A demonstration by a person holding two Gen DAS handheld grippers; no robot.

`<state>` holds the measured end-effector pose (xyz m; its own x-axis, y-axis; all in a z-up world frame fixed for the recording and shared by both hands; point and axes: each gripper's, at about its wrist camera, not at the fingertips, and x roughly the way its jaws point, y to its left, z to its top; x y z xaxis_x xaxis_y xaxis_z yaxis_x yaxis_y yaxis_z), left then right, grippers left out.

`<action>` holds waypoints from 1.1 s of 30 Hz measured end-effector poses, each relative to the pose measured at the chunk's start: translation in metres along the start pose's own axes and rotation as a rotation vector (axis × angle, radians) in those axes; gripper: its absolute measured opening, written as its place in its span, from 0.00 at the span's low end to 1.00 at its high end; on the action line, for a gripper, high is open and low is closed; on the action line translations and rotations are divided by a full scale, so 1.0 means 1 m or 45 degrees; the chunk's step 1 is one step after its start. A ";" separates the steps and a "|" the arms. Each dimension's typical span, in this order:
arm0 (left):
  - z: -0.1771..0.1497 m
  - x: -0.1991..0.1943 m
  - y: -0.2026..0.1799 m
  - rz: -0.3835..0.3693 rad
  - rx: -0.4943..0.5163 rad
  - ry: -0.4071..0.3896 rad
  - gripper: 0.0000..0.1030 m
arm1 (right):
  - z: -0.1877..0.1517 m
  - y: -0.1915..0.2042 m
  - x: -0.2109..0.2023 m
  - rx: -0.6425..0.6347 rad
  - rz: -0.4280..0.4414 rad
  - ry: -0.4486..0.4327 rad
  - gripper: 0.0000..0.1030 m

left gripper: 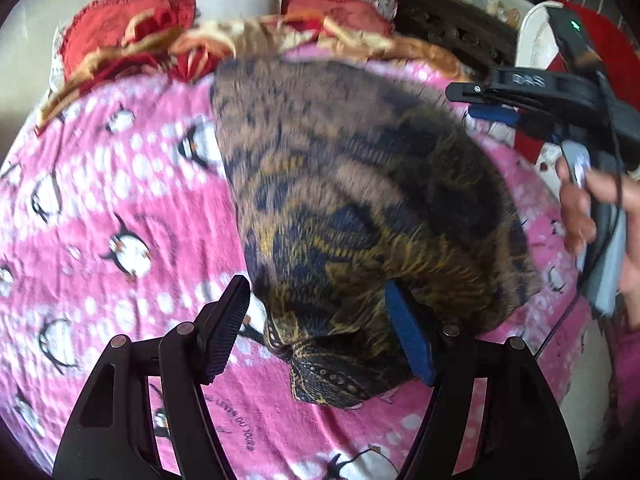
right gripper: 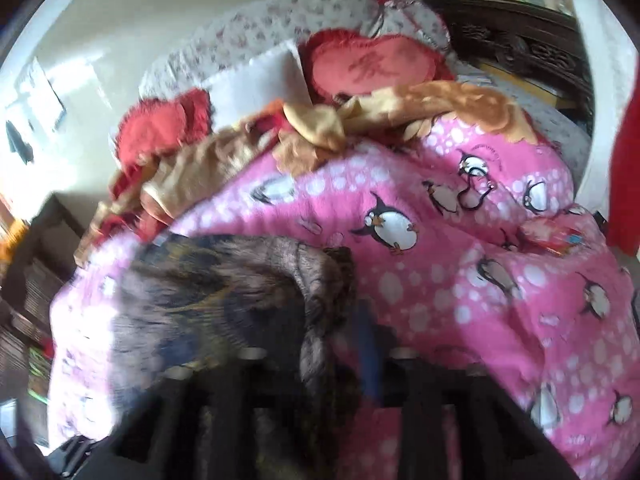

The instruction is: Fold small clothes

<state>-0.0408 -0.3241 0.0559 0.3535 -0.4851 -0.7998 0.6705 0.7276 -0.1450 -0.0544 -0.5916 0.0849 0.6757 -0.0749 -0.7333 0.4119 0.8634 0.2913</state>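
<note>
A brown and dark blue patterned garment (left gripper: 352, 184) lies spread on the pink penguin blanket (left gripper: 120, 200), with a bunched end towards me. My left gripper (left gripper: 315, 285) stands open over that near end. The cloth sits between the fingers, and the black pad (left gripper: 226, 328) is clear of it. At the garment's far right edge, a hand (left gripper: 580, 208) holds my right gripper (left gripper: 466, 103). Its jaws are slightly apart with no cloth lifted. The right wrist view is blurred: a fold of the garment (right gripper: 224, 280) runs between the parted fingers of the right gripper (right gripper: 316, 356).
Red cushions (left gripper: 132, 36) and a crumpled orange-brown blanket (left gripper: 224, 40) are piled at the far end of the bed. A white pillow (right gripper: 256, 80) leans there too. Dark carved wooden furniture (right gripper: 520, 48) stands at the back right. The bed's edge drops off at right.
</note>
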 end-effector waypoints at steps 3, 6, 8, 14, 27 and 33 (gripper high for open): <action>0.016 -0.010 0.001 -0.004 -0.024 -0.053 0.69 | -0.009 0.019 -0.026 -0.053 0.118 -0.022 0.44; 0.037 -0.003 -0.001 0.015 -0.029 -0.056 0.69 | -0.022 0.045 -0.026 -0.158 0.148 -0.001 0.44; 0.049 0.012 -0.004 0.064 -0.010 -0.060 0.69 | -0.030 0.056 -0.018 -0.223 0.118 0.006 0.44; 0.066 0.050 0.001 0.106 -0.021 -0.021 0.69 | -0.040 0.046 0.025 -0.234 -0.045 0.073 0.44; 0.063 0.067 0.006 0.110 -0.018 -0.004 0.71 | -0.046 0.040 -0.002 -0.234 -0.073 0.052 0.45; 0.059 0.066 0.002 0.125 -0.020 -0.014 0.71 | -0.074 0.029 0.001 -0.215 -0.124 0.112 0.48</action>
<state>0.0227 -0.3829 0.0375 0.4246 -0.4161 -0.8041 0.6217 0.7796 -0.0752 -0.0873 -0.5295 0.0470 0.5786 -0.1246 -0.8061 0.3592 0.9262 0.1147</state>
